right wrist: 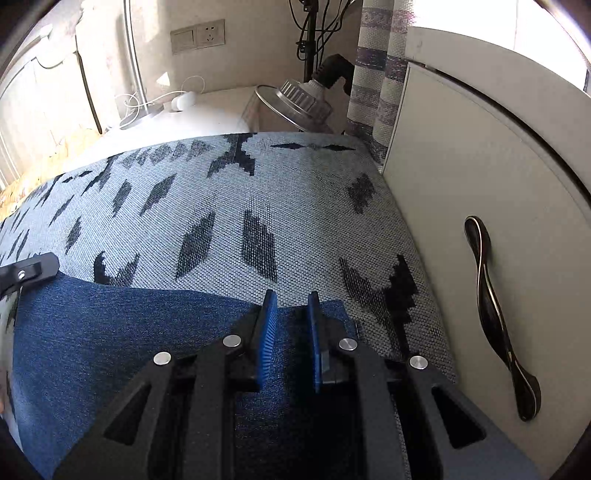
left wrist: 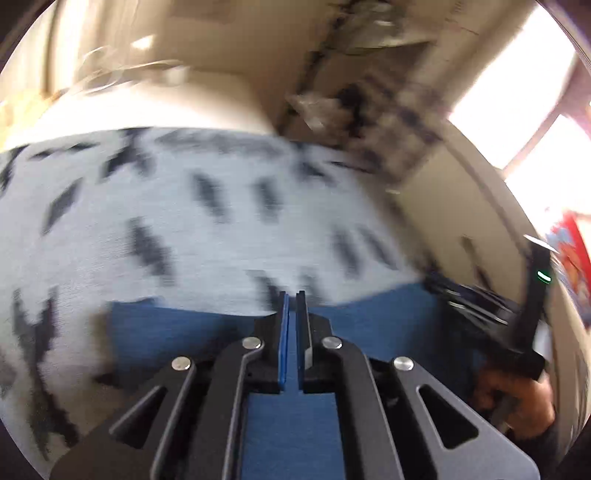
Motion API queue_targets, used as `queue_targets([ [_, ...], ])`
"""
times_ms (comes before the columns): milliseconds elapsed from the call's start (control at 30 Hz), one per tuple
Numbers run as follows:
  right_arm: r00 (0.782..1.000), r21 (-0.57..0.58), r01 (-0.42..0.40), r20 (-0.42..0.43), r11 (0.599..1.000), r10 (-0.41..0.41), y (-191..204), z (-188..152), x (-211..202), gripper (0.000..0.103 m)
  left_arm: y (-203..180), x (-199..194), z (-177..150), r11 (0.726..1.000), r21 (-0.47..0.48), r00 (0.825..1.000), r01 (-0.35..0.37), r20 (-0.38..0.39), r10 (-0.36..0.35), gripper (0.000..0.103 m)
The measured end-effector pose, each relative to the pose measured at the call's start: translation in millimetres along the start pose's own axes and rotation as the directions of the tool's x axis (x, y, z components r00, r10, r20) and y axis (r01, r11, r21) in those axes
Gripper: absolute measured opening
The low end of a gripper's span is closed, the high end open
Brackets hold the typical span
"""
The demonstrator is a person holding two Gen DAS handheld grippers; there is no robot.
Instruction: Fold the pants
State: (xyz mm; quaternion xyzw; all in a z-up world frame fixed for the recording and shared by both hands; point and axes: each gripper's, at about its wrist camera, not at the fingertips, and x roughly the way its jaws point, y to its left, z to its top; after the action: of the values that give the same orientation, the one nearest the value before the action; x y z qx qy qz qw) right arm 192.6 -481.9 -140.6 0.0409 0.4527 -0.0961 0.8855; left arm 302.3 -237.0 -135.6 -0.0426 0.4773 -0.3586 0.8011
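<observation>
The blue denim pants (right wrist: pixel 147 332) lie flat on a grey cloth with dark markings (right wrist: pixel 229 192). My right gripper (right wrist: pixel 292 297) is open and hovers over the pants' far edge near their right corner, with nothing between its fingers. The left wrist view is smeared by motion. There my left gripper (left wrist: pixel 293 295) is all but shut, with a thin slit between the pads and no cloth seen in it, its tips over the far edge of the pants (left wrist: pixel 184 339). The right gripper (left wrist: pixel 532 314) and the hand (left wrist: pixel 517 402) holding it show at right.
A white cabinet door (right wrist: pixel 480 184) with a dark curved handle (right wrist: pixel 495 317) stands close along the right side of the cloth. A metal lamp shade (right wrist: pixel 295 103), cables and a wall socket (right wrist: pixel 199 35) lie beyond the far edge.
</observation>
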Motion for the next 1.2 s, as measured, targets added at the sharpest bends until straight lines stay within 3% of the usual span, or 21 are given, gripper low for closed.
queue_targets([
  [67,1.0,0.002,0.0,-0.002,1.0,0.0,-0.2,3.4,1.6,0.012,-27.1,10.8,-6.6,0.995,0.085,0.998,0.047,-0.05,-0.043,0.014],
  [133,0.999,0.009,-0.024,0.022,1.0,0.024,-4.1,5.5,-6.9,0.013,-37.2,28.2,-12.0,0.99,0.134,0.995,-0.034,-0.091,0.047,0.016],
  [167,0.998,0.03,-0.028,0.06,0.999,0.026,-9.9,4.6,-20.9,0.018,-33.2,32.5,-13.6,0.99,0.12,0.992,-0.077,-0.093,0.089,0.016],
  [200,0.995,0.059,-0.016,0.095,0.998,0.01,-15.9,1.5,-34.8,0.025,-30.4,31.6,-12.9,0.991,0.101,0.991,-0.09,-0.089,0.1,0.016],
  [267,0.994,0.085,0.008,0.104,0.996,-0.017,-27.9,-10.7,-53.1,0.025,-33.6,22.8,-9.0,0.98,0.098,0.982,-0.174,-0.054,0.18,0.013],
  [333,0.998,0.093,0.019,0.062,0.995,-0.025,-33.9,-21.4,-54.1,0.025,-50.1,16.3,-6.5,0.983,0.15,0.994,-0.108,-0.007,0.11,0.013],
  [400,0.999,0.064,0.011,0.031,0.998,-0.013,-31.6,-29.4,-49.0,0.025,-78.8,23.6,-3.3,0.979,0.203,1.0,-0.018,-0.01,0.021,0.013],
  [467,1.0,0.065,0.013,-0.01,0.998,-0.013,-31.3,-35.6,-37.6,0.025,-108.2,41.2,-1.8,0.96,0.278,0.999,0.024,-0.035,-0.014,0.012],
  [567,1.0,0.078,0.007,-0.022,0.997,-0.005,-31.9,-40.5,-32.7,0.025,-139.2,72.6,-2.2,0.939,0.344,0.996,0.01,-0.084,0.02,0.006],
  [633,1.0,0.079,0.009,-0.016,0.997,-0.008,-31.8,-42.6,-35.2,0.025,-147.3,81.6,-1.6,0.92,0.39,0.995,-0.047,-0.068,0.079,0.006],
  [767,1.0,0.127,-0.011,0.001,0.992,0.011,-40.5,-51.9,-48.1,0.025,-145.5,81.1,3.2,0.925,0.378,0.992,-0.03,-0.1,0.073,0.006],
  [833,1.0,0.161,-0.003,0.011,0.987,0.001,-43.7,-59.5,-58.1,0.026,-145.9,77.6,8.4,0.932,0.363,0.996,0.003,-0.088,0.031,0.006],
  [900,1.0,0.163,0.006,0.014,0.987,-0.008,-41.1,-71.3,-68.2,0.028,-148.9,84.1,8.8,0.925,0.38,0.995,-0.007,-0.094,0.046,0.006],
  [1100,0.998,0.161,0.061,0.001,0.985,-0.062,-34.8,-110.3,-89.2,0.046,-147.1,99.5,17.6,0.936,0.348,0.991,-0.052,-0.095,0.091,0.007],
  [1200,0.998,0.169,0.069,0.001,0.983,-0.071,-36.2,-122.3,-96.1,0.05,-152.6,85.9,17.7,0.939,0.344,0.998,-0.012,-0.053,0.032,0.007],
])
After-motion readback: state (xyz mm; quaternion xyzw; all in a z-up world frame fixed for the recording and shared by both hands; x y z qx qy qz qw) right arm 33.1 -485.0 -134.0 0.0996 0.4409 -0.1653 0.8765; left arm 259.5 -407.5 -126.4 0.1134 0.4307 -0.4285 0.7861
